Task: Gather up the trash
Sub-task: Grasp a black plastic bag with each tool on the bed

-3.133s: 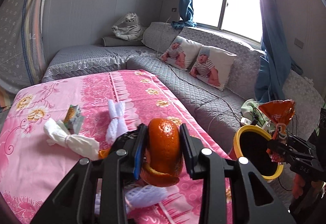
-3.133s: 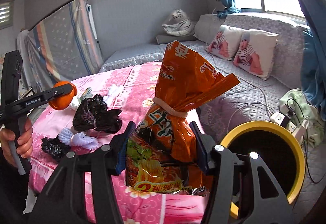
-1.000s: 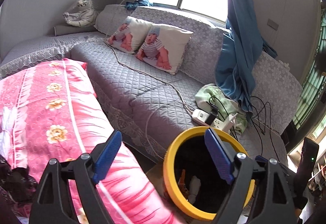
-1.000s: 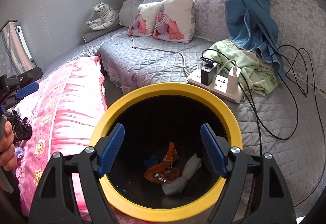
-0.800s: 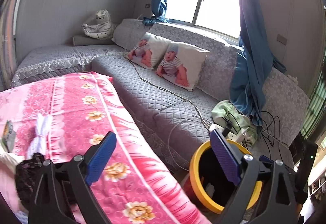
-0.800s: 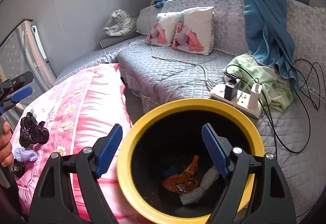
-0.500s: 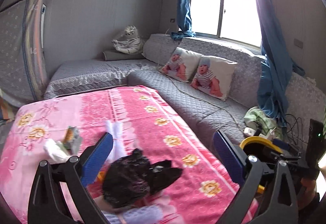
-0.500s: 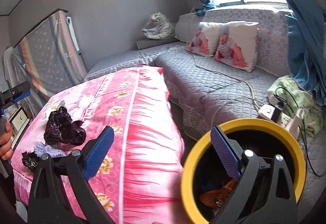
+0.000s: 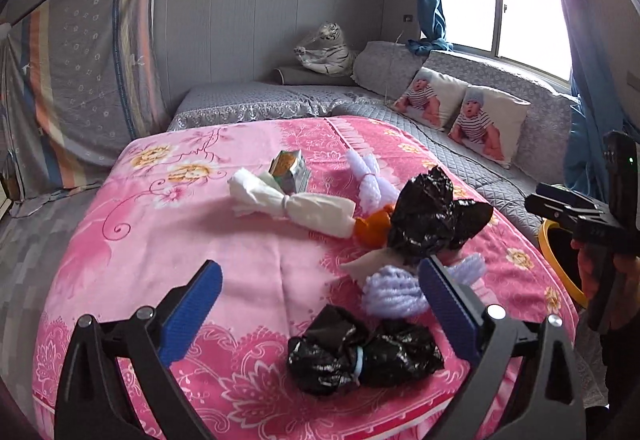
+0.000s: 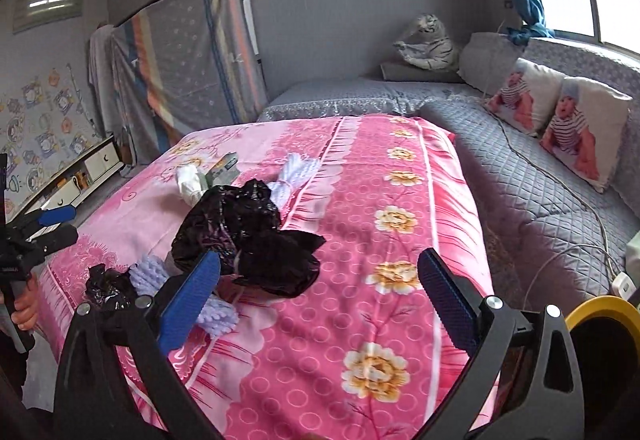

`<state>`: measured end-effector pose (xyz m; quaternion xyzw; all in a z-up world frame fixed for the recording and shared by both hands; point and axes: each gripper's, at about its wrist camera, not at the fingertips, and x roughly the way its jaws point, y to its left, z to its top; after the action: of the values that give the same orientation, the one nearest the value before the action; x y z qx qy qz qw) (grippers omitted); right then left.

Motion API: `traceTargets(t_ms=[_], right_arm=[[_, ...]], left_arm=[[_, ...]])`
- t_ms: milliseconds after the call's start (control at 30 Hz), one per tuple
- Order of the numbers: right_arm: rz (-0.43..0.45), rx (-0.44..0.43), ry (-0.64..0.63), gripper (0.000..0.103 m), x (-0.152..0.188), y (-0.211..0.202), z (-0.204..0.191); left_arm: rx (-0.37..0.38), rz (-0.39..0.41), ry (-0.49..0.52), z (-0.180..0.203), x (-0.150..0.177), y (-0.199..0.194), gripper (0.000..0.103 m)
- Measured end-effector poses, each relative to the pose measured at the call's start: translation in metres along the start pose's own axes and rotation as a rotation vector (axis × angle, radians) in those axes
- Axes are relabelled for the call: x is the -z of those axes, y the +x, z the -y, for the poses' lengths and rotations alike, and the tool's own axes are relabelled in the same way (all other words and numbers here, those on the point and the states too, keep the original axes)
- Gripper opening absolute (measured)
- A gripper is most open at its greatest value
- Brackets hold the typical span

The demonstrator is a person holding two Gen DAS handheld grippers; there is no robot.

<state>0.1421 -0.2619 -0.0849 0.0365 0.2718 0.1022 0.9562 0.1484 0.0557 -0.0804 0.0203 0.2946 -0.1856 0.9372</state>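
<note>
Since both tools hold nothing, the next job looks like picking up more trash from the pink bed. The left hand-held gripper is spread wide, right over the small black bag at the near edge. It should drop straight down so the knot sits between the blue pads, then squeeze slowly. The right hand-held gripper is spread wide too, near the big black bag. The yellow bin waits on the right, beside the bed.
</note>
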Motion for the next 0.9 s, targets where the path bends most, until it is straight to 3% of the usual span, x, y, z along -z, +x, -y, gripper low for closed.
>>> traceTargets(t_ms=[167,400,900], right_arm=[[-0.038,-0.067,-0.087,0.095,-0.01,0.017,-0.038],[-0.087,-0.069,-0.184,0.095,-0.019,0.049,-0.078],[-0.176,-0.05,-0.19,0.095,-0.015,0.098,-0.091]], left_arm=[[0.03,-0.057,-0.013,-0.005,0.021,0.01,0.095],[0.069,-0.129,-0.037,-0.007,0.035,0.03,0.095],[0.12,-0.198,-0.061,-0.011,0.045,0.052,0.095]])
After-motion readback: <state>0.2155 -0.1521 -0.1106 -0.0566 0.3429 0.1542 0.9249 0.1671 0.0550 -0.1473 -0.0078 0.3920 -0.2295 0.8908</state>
